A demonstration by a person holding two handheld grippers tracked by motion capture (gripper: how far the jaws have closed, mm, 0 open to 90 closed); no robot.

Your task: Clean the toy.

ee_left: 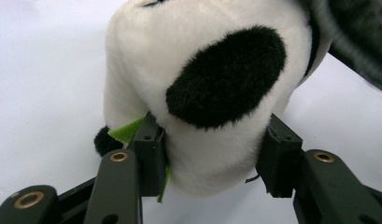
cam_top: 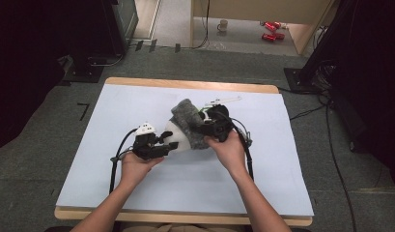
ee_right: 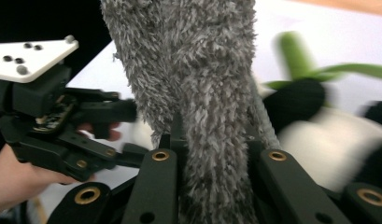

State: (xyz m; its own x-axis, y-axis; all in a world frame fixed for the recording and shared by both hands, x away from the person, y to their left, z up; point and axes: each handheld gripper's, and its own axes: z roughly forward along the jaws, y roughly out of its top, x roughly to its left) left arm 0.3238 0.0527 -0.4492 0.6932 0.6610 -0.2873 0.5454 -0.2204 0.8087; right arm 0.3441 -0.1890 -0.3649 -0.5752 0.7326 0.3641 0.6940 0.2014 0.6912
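A pale blue worktop [cam_top: 137, 193] sits on grey carpet, dark stands on either side, and beyond the far edge a mug [cam_top: 223, 25] and red cans [cam_top: 271, 30] lie on the floor. At the middle of the worktop is a black-and-white plush toy [cam_top: 178, 137] with a fuzzy grey cloth [cam_top: 188, 121] draped over its far side. The left claw [cam_top: 170, 145] comes in from the left and pinches the toy's white body, pads pressed into the fur on both sides, a green felt scrap beside one pad. The right claw [ee_right: 212, 154] is on the right, pressed together on the grey cloth, which rises straight up between its jaws.
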